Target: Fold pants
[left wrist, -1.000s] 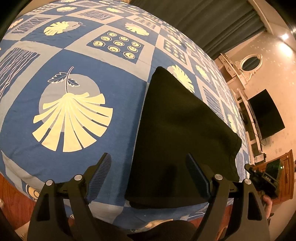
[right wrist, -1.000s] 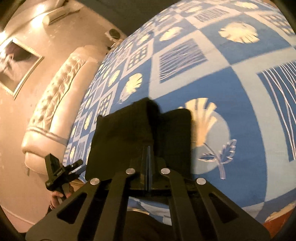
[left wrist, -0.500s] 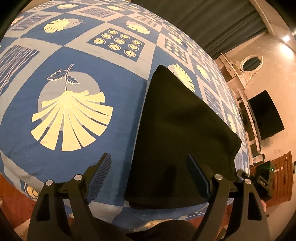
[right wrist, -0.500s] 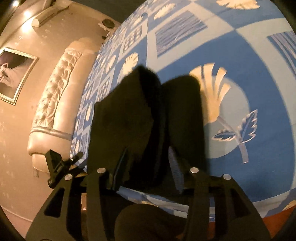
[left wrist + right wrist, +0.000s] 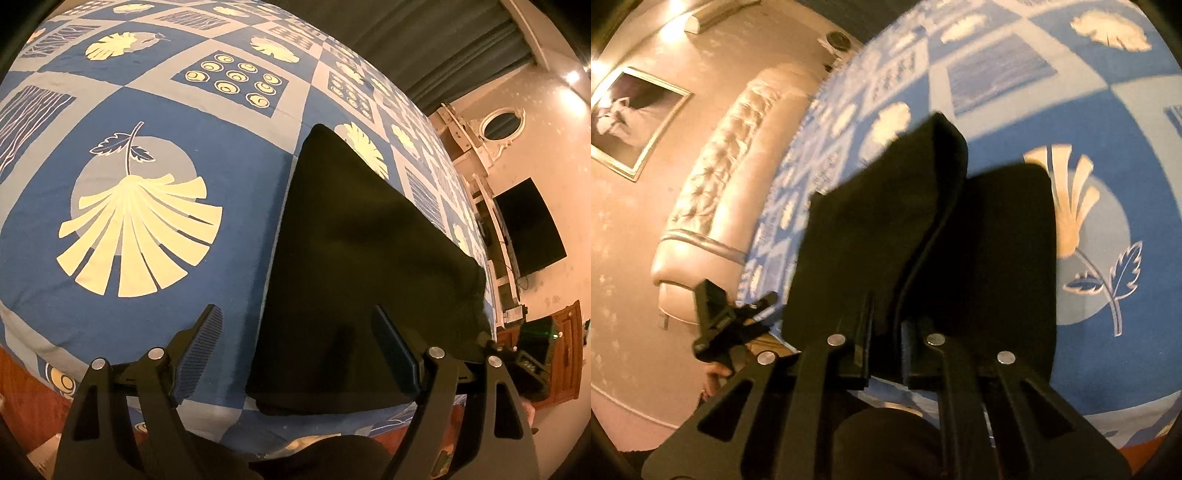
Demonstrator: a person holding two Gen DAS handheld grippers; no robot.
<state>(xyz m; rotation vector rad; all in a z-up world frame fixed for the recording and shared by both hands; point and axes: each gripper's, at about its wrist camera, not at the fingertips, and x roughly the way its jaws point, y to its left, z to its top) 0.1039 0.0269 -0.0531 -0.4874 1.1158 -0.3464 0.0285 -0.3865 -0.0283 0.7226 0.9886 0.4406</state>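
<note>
Pants (image 5: pixel 354 258) on bed (image 5: pixel 184 110) near front edge; headboard (image 5: pixel 713 206) probably left.

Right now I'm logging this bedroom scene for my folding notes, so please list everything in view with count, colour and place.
pants: one pair, black, folded, on the bed near its front edge
bedspread: one, blue and pale patchwork with cream leaf prints, covering the bed
headboard: one, cream, tufted, at the bed's end in the right wrist view
picture: one, framed, on the wall past the headboard
curtain: dark green-grey, behind the bed
television: one, black, on the wall
oval mirror: one, white-framed, above the television
left hand-held gripper: black, open, jaws either side of the pants' near left edge
right hand-held gripper: black, shut on a raised fold of the pants
</note>
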